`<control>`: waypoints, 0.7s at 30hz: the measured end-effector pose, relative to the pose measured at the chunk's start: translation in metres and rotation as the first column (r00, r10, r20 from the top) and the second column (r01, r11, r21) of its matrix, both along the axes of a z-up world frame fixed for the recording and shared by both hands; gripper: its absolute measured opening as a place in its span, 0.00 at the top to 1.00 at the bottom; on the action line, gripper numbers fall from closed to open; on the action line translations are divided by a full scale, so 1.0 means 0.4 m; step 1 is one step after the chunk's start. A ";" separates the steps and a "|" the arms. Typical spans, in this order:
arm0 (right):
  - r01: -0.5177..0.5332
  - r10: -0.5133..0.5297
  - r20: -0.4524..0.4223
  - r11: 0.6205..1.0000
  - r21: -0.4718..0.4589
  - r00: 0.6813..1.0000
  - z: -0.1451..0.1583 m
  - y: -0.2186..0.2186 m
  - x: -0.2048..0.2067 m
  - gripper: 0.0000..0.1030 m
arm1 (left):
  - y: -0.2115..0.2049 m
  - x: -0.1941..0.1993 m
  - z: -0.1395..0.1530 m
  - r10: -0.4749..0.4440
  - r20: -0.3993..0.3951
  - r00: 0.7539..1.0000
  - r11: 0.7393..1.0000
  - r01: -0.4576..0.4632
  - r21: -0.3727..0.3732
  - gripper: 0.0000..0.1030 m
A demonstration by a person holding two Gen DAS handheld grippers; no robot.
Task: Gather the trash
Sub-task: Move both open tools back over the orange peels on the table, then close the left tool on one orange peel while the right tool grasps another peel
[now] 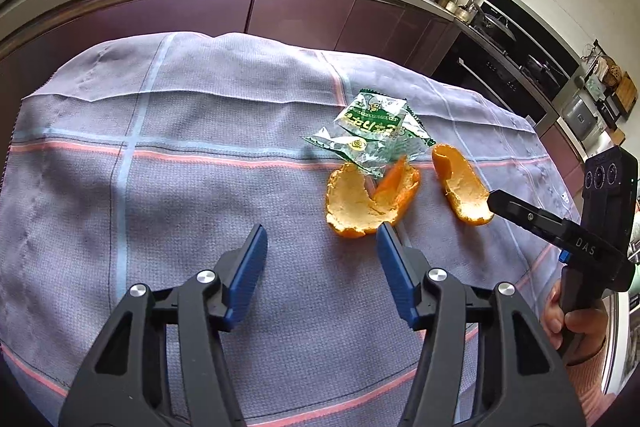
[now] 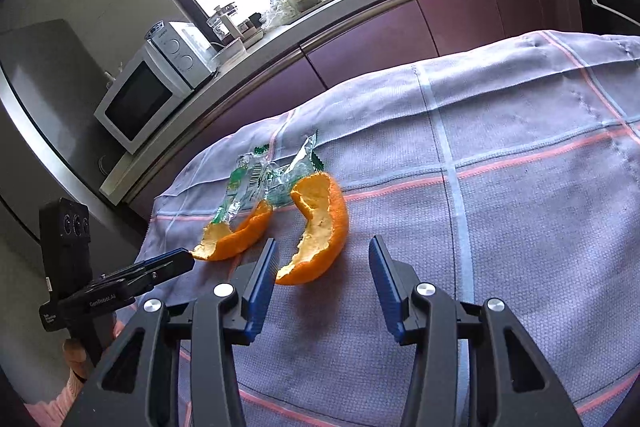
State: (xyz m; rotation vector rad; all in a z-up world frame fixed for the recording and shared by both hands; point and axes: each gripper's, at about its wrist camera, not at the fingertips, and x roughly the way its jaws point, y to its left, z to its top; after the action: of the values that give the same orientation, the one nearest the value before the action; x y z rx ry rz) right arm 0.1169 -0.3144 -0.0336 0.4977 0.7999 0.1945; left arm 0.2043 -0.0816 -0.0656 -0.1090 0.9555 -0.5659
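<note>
Left gripper (image 1: 322,239): nearest in the left wrist view, blue pads apart with bare cloth between them; its right pad tip sits just at the near edge of the big peel, contact not certain. Its arms are cut off by the bottom of the frame.
Right gripper (image 2: 323,255): pads apart, nothing clamped; the near tip of the curved peel lies just inside the left pad, touch not clear. In the left wrist view only one black finger shows, its tip just beside that peel, so the gap cannot be read there.
Hands: a hand (image 1: 568,323) grips the right tool's handle at the frame edge, mostly cut off; in the right wrist view only fingers and a pink sleeve show below the other tool.
Writing: "DAS" on the right tool's finger; "GenRobot.AI" on the left tool's body. A small white label beside it is too small to read.
Big peel (image 1: 370,201): orange, pith up, on the cloth, partly under the wrapper.
Curved peel (image 2: 320,227): a second orange piece, just beside the first, apart from it.
Wrapper (image 1: 370,131): crumpled clear and green plastic behind the peels, overlapping the big one; its print is not legible, though a barcode shows in the right wrist view.
Cloth (image 1: 180,155): grey-purple weave with pink and pale blue stripes, covering the table, creased at the far edge.
Room: kitchen; dark purple cabinets (image 1: 304,15), a steel counter crowded with utensils, a microwave (image 2: 140,99), a tap and a window blown out to white.
</note>
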 end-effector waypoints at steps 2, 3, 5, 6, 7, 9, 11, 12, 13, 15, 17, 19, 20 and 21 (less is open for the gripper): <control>-0.004 0.004 0.003 1.000 0.003 1.000 0.000 0.001 0.003 0.57 | -0.010 0.007 0.000 -0.003 -0.005 1.000 1.000 0.003 -0.003 0.47; -0.008 0.008 0.004 1.000 0.005 1.000 0.000 0.001 0.005 0.57 | -0.015 0.011 0.000 -0.005 -0.009 1.000 1.000 0.005 -0.007 0.47; -0.013 0.013 0.002 1.000 0.010 1.000 -0.002 0.003 0.009 0.59 | -0.024 0.023 0.000 -0.009 -0.025 1.000 1.000 0.008 -0.021 0.51; -0.014 0.014 0.001 1.000 0.012 1.000 -0.002 0.003 0.012 0.59 | -0.029 0.029 -0.001 -0.011 -0.034 0.999 1.000 0.010 -0.027 0.52; -0.015 0.015 -0.001 1.000 0.014 1.000 -0.004 0.003 0.014 0.60 | -0.033 0.031 -0.002 -0.008 -0.039 0.999 1.000 0.007 -0.025 0.57; -0.015 0.015 -0.004 1.000 0.021 1.000 -0.005 0.001 0.018 0.61 | -0.040 0.037 -0.005 -0.005 -0.047 0.999 1.000 0.004 -0.019 0.61; -0.017 0.017 -0.006 0.999 0.028 1.000 -0.008 -0.001 0.018 0.64 | -0.043 0.038 -0.005 -0.005 -0.048 0.999 1.000 0.004 -0.018 0.61; -0.019 0.019 -0.008 0.999 0.031 1.000 -0.010 -0.002 0.020 0.65 | -0.044 0.039 -0.006 -0.005 -0.050 0.999 1.000 0.004 -0.021 0.61; -0.021 0.021 -0.012 0.999 0.034 1.000 -0.012 -0.002 0.021 0.66 | -0.043 0.039 -0.006 -0.005 -0.054 0.999 1.000 0.004 -0.025 0.62; -0.021 0.022 -0.018 0.999 0.038 1.000 -0.018 -0.002 0.021 0.69 | -0.044 0.039 -0.007 -0.008 -0.064 0.998 0.999 0.006 -0.035 0.67; -0.020 0.021 -0.020 0.999 0.039 1.000 -0.019 -0.002 0.021 0.75 | -0.045 0.038 -0.010 -0.017 -0.070 0.997 0.999 0.014 -0.040 0.74; -0.021 0.021 -0.020 0.999 0.040 1.000 -0.018 -0.002 0.019 0.77 | -0.050 0.035 -0.012 -0.021 -0.068 0.997 0.999 0.019 -0.033 0.77; -0.021 0.022 -0.020 0.999 0.041 1.000 -0.018 -0.002 0.018 0.80 | -0.052 0.033 -0.011 -0.023 -0.065 0.998 0.999 0.021 -0.031 0.81; -0.021 0.022 -0.021 0.999 0.043 1.000 -0.018 -0.002 0.017 0.80 | -0.054 0.031 -0.012 -0.025 -0.064 0.998 0.999 0.023 -0.029 0.82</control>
State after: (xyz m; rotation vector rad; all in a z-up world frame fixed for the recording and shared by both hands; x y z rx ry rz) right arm 0.1238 -0.3153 -0.0407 0.5329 0.8238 0.2265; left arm 0.2169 -0.1031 -0.0702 -0.1424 1.0125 -0.6012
